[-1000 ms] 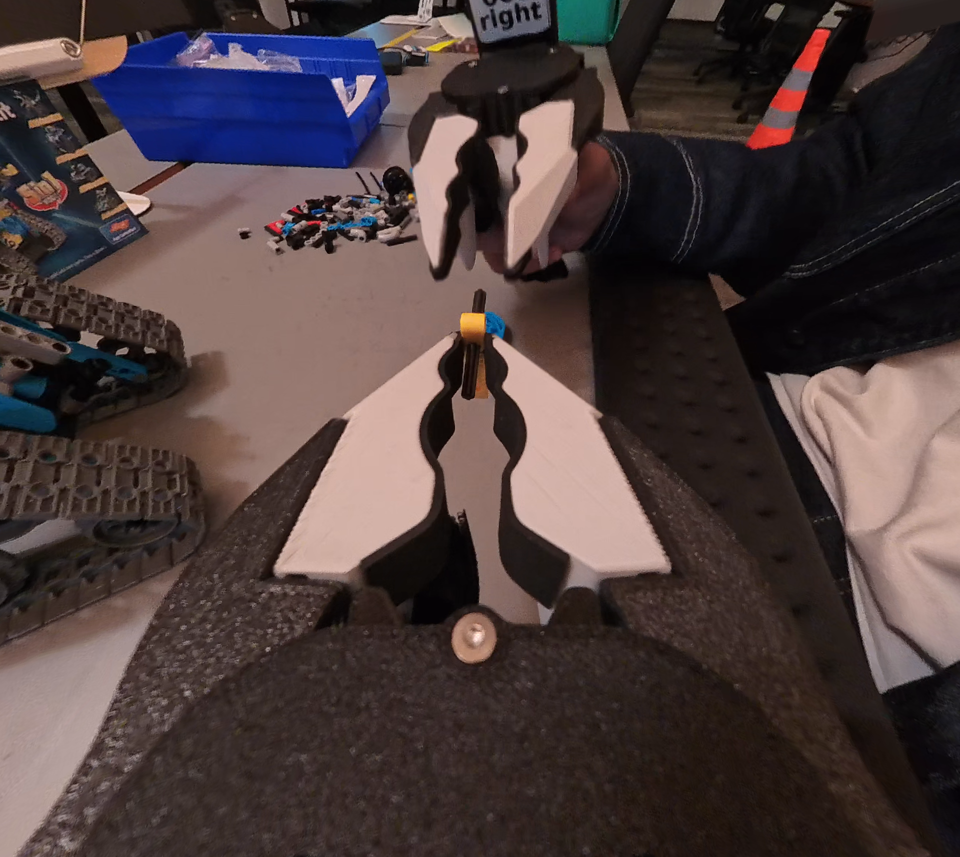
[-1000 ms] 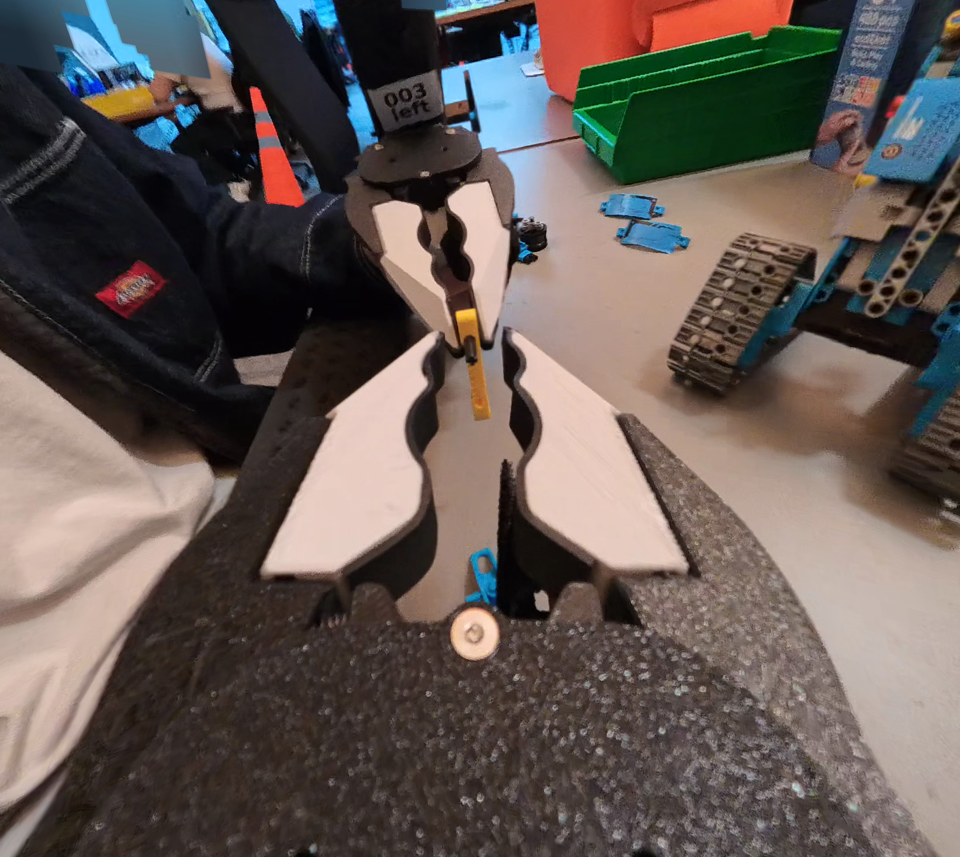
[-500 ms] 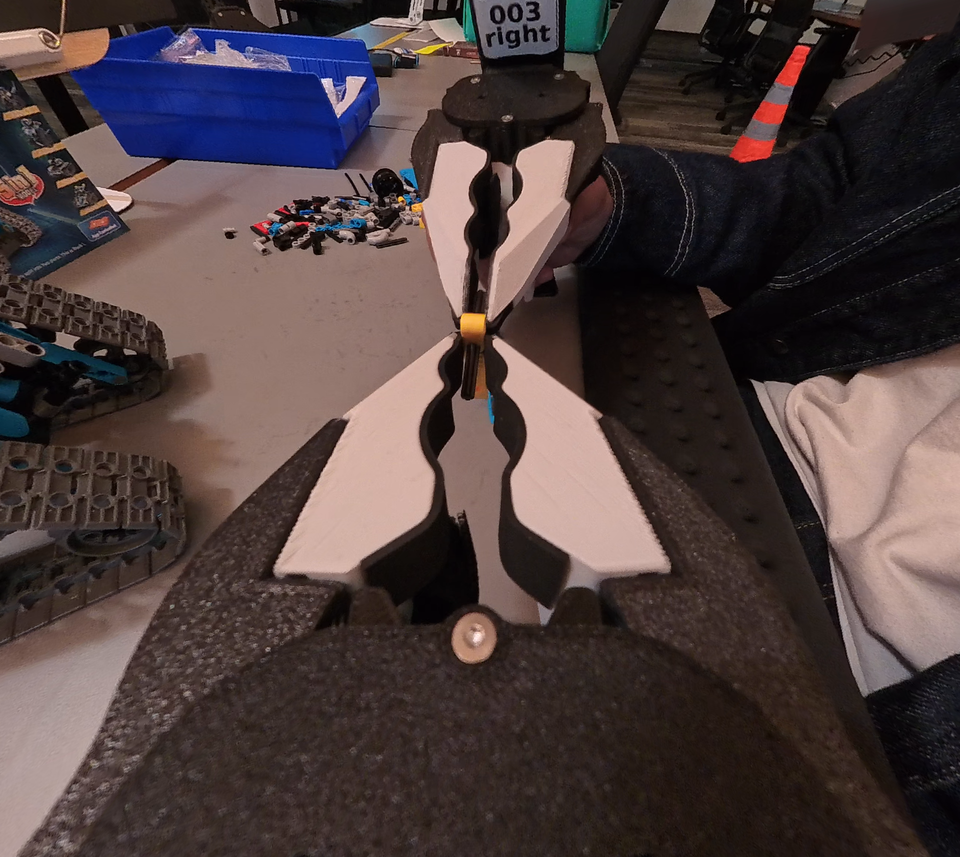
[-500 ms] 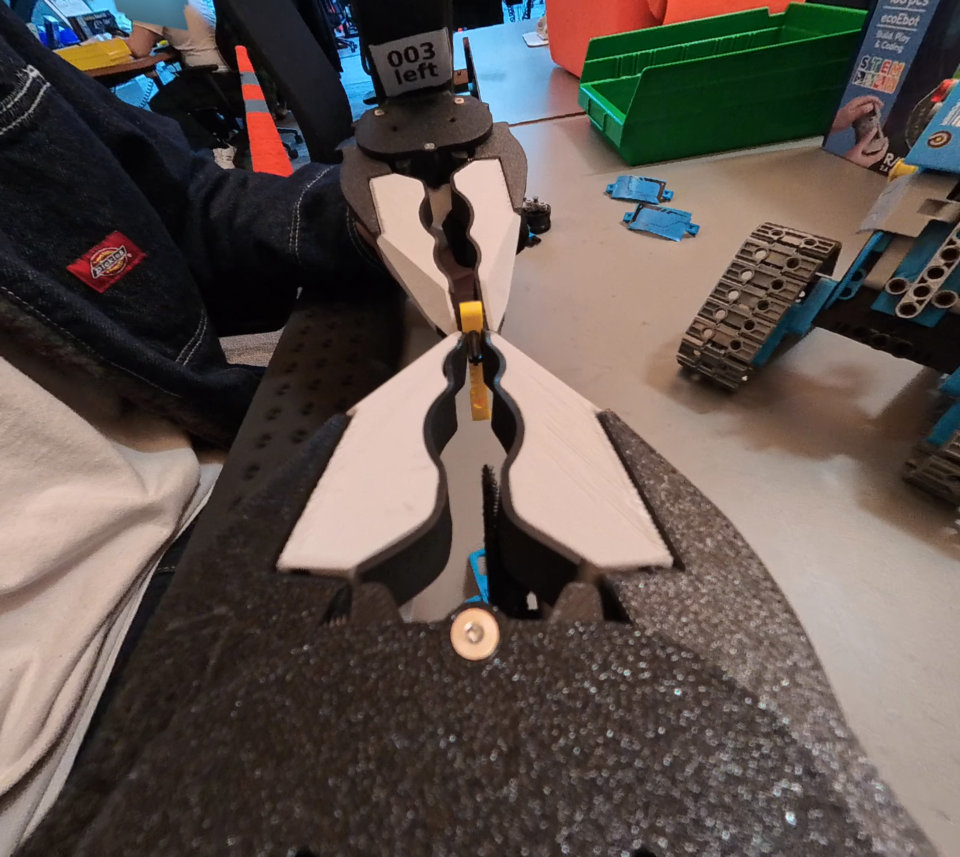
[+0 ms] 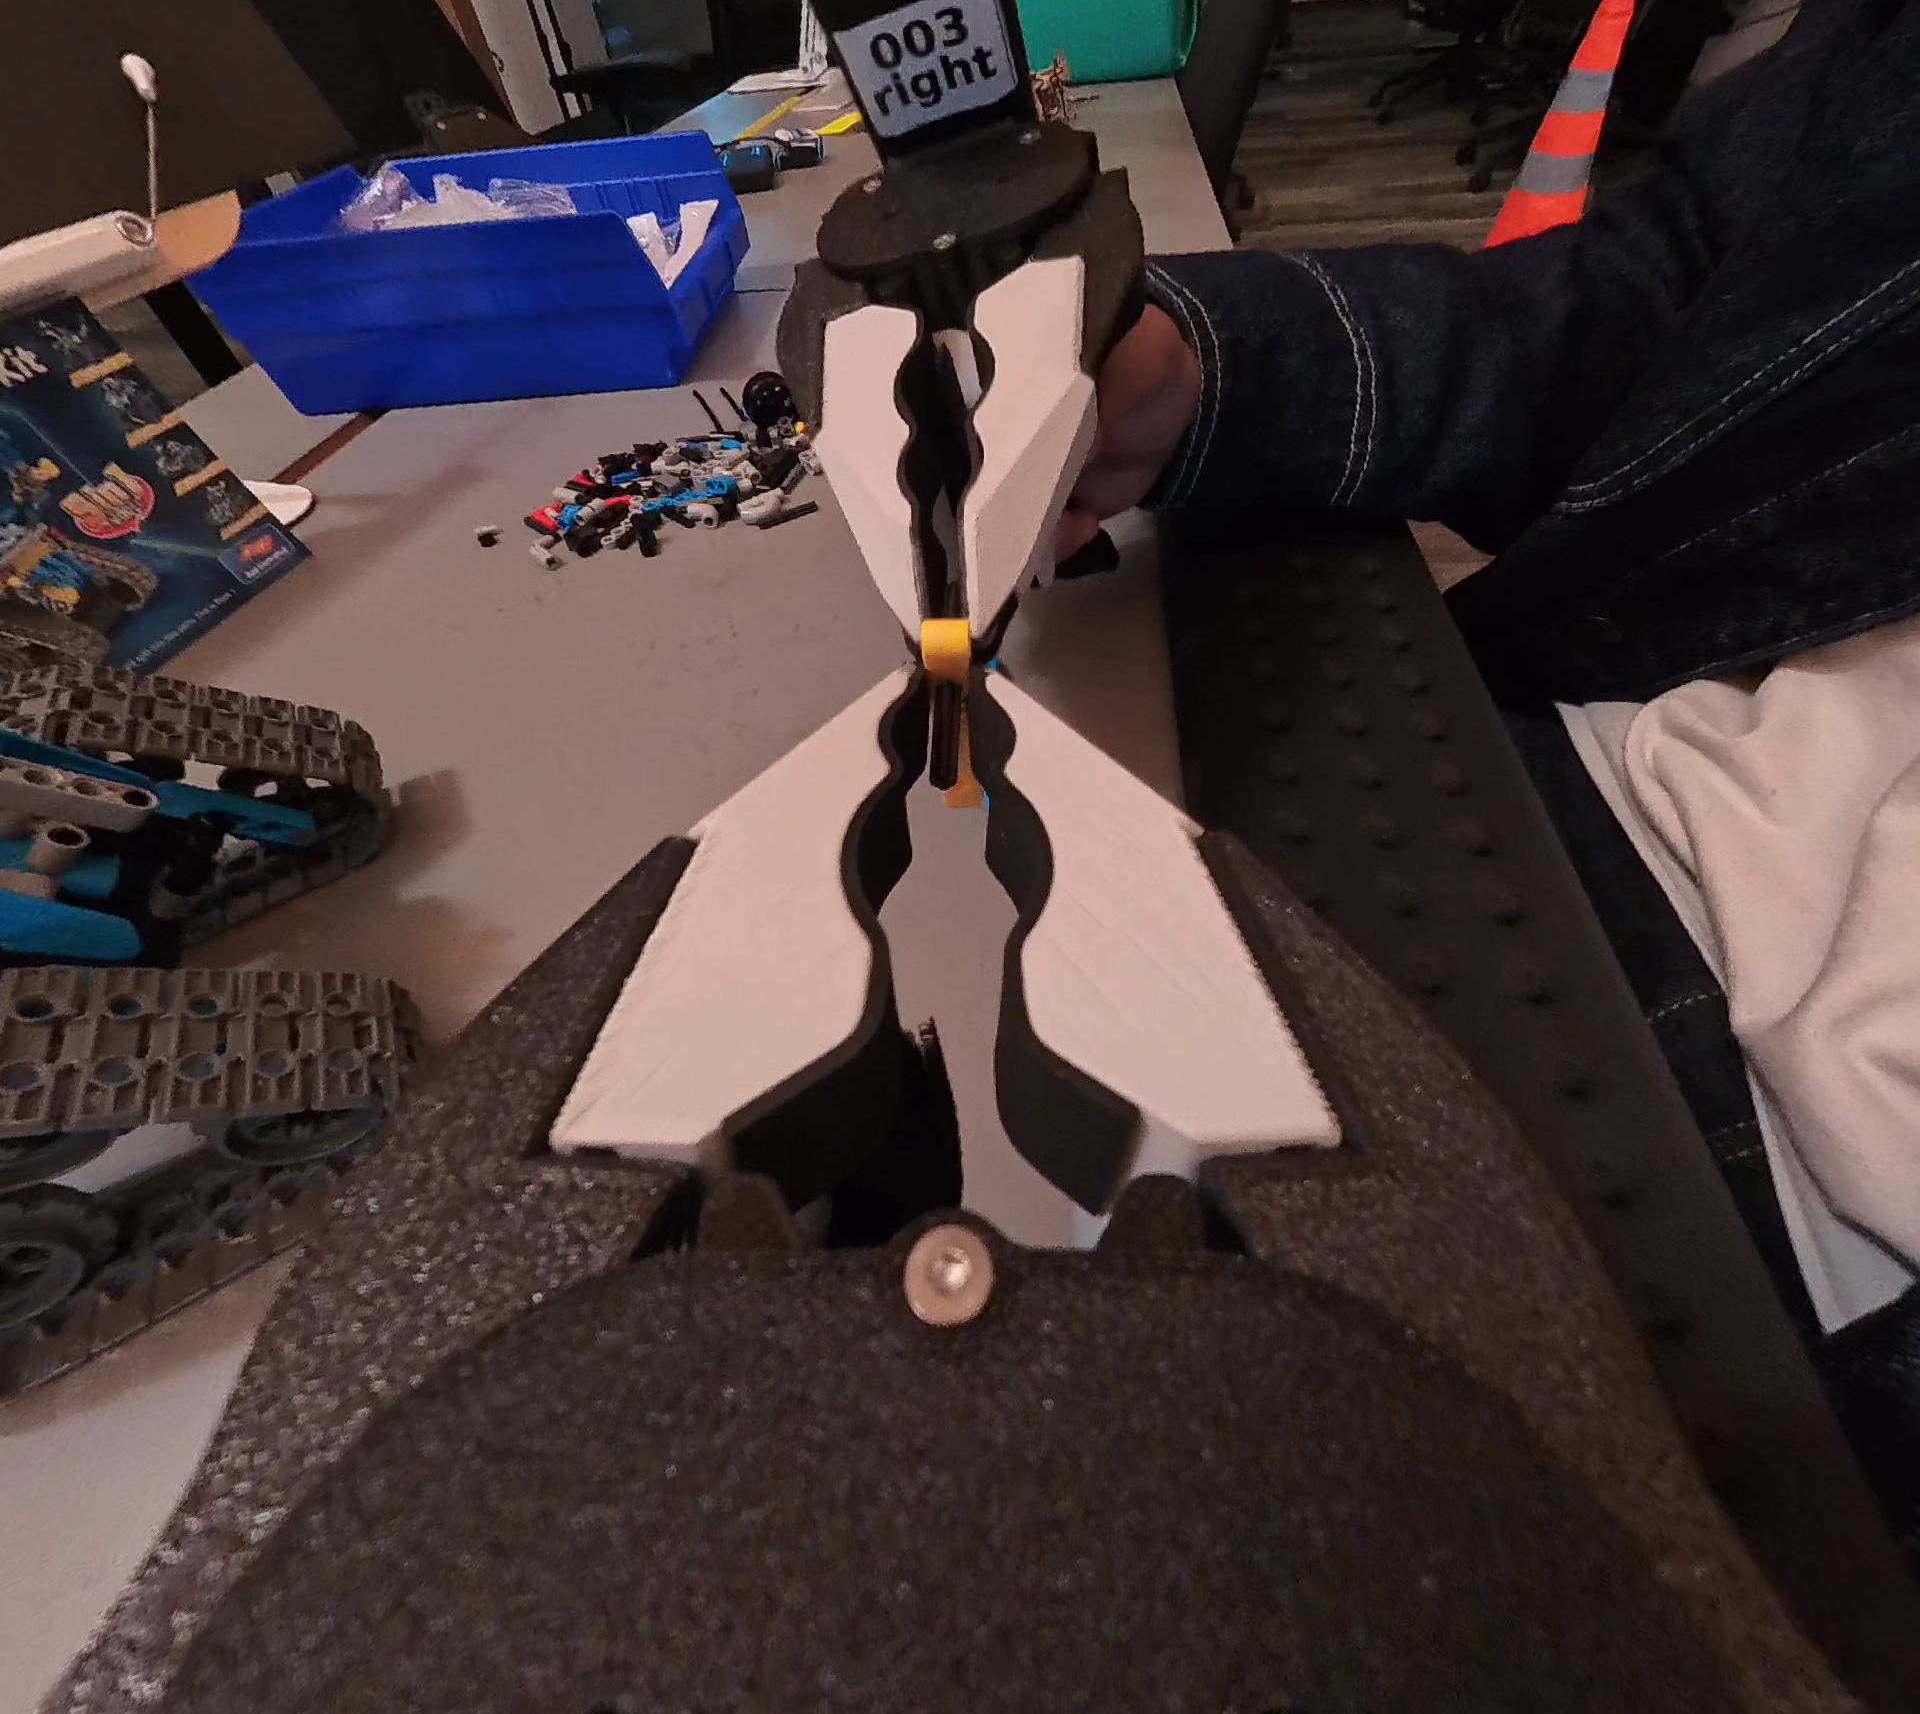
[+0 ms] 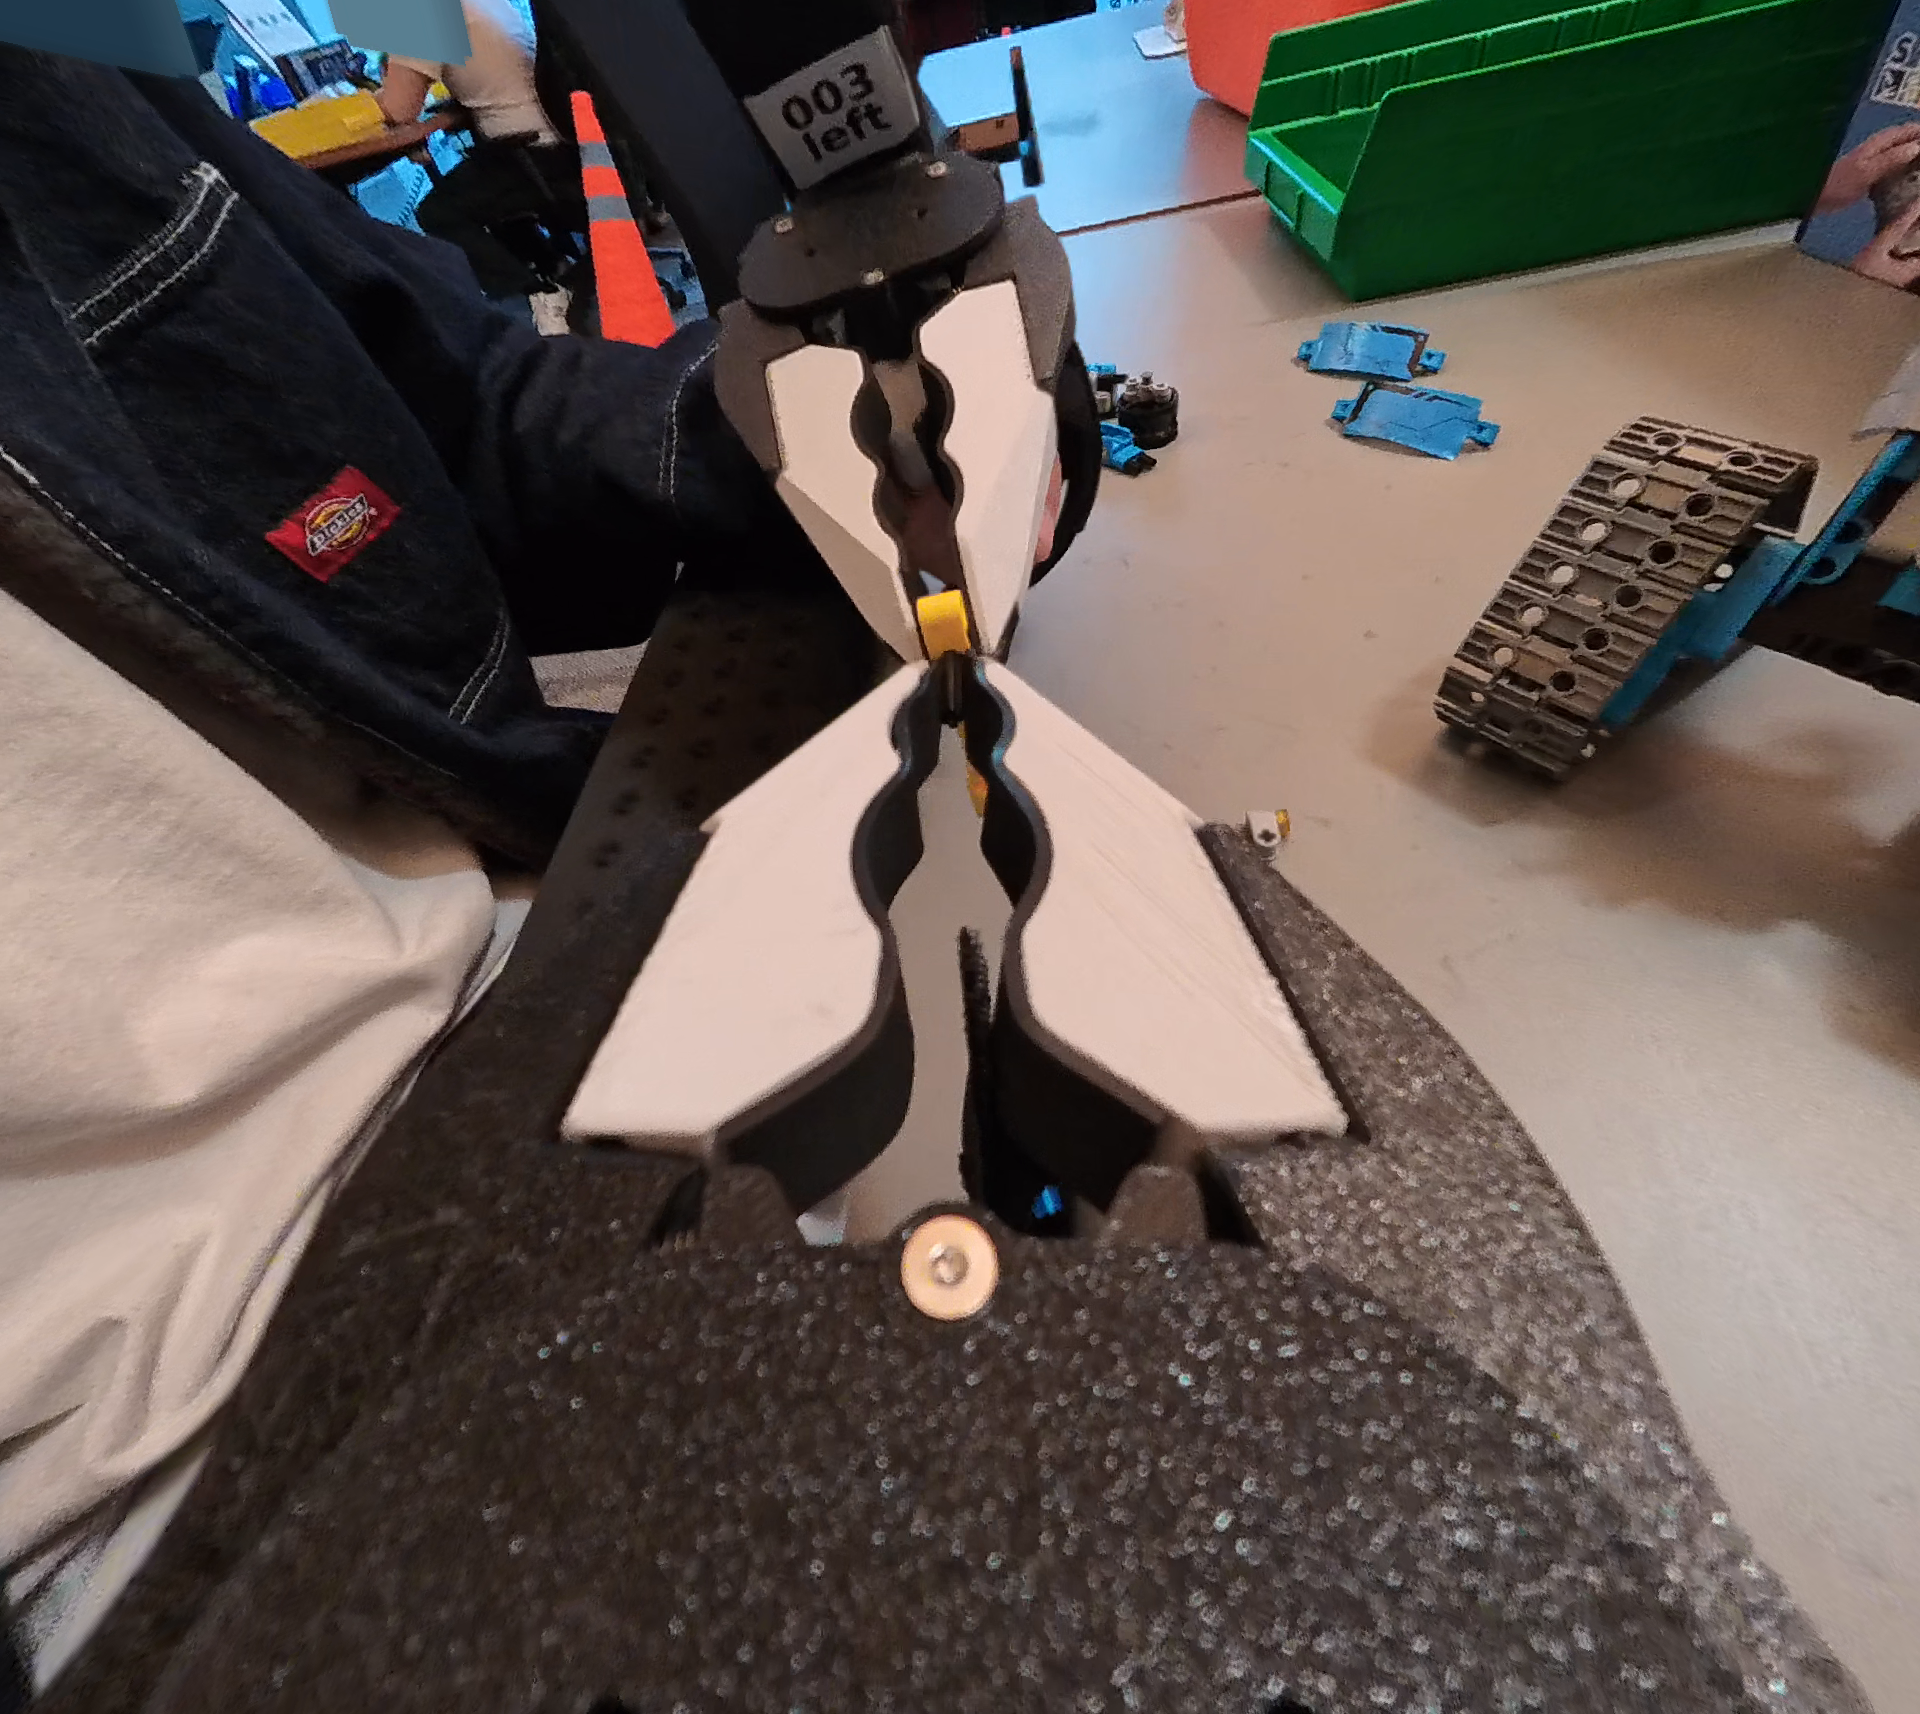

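Left wrist view: left tongs point(image 5: 948, 708) closed on yellow part point(image 5: 948, 648) w/ black pin point(image 5: 943, 739), held above grey desk point(image 5: 623, 677). Right tongs point(image 5: 951, 599) tip-to-tip opposite, pinched on same yellow part point(image 6: 943, 625). Both tongs carry white printed labels; red logo patch on person's dark sleeve point(image 6: 332, 521). Blue bin point(image 5: 468, 282), parts pile point(image 5: 665, 490) behind; tracked model point(image 5: 156, 885) left.

Dim, flat indoor light, cool blue daylight from windows at 11–12 o'clock in both views. Soft diffuse shadow beside the grey tracked toy vehicle point(image 6: 1621, 594) on the matte grey tabletop point(image 5: 644, 677). Heavy fisheye bending at the edges. Near foam sharp, background slightly soft, no glare.
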Demonstrator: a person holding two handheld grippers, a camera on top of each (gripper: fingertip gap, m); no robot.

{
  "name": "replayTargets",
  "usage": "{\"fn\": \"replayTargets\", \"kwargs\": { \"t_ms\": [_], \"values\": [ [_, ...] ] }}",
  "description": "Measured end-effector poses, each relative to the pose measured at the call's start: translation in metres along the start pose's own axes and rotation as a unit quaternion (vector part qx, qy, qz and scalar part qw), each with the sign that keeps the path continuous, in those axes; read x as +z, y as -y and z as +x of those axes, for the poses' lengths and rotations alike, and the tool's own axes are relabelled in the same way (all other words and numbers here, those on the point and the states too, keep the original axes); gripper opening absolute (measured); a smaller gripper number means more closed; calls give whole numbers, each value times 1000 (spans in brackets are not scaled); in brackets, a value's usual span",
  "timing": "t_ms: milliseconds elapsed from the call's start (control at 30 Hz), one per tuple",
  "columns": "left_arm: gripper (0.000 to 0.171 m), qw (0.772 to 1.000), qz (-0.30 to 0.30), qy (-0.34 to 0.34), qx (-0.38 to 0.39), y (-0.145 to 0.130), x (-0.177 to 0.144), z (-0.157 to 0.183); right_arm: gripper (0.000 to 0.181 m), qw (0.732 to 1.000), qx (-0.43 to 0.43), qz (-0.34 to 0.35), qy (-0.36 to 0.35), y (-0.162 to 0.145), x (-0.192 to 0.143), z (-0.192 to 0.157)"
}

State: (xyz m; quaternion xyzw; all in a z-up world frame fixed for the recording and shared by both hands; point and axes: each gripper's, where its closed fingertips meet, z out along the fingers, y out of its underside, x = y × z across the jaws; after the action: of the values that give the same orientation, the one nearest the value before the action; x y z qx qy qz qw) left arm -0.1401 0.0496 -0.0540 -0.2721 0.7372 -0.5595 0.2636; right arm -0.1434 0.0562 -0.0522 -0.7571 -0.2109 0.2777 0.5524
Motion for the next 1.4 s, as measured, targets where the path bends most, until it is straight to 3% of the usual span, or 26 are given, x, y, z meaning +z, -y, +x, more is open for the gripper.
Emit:
{"fn": "replayTargets", "kwargs": {
  "t_ms": [1033, 1200, 1367, 1400],
  "values": [
    [5, 999, 9, -17, -37, -2, -2, 2, 2, 1000, -8, -11, 4, -6, -5, 0],
    [6, 999, -25, -2, -41, -16, 3, -3, 3, 998, -20, -45, -29, -17, -2, 8],
    [6, 995, -90, 24, 22, -36, 12, -4, 10, 979, -77, -162, -97, -41, 4, 21],
    [6, 994, -99, 28, 31, -39, 13, -5, 5, 973, -89, -187, -101, -45, 5, 21]
  ]
}}
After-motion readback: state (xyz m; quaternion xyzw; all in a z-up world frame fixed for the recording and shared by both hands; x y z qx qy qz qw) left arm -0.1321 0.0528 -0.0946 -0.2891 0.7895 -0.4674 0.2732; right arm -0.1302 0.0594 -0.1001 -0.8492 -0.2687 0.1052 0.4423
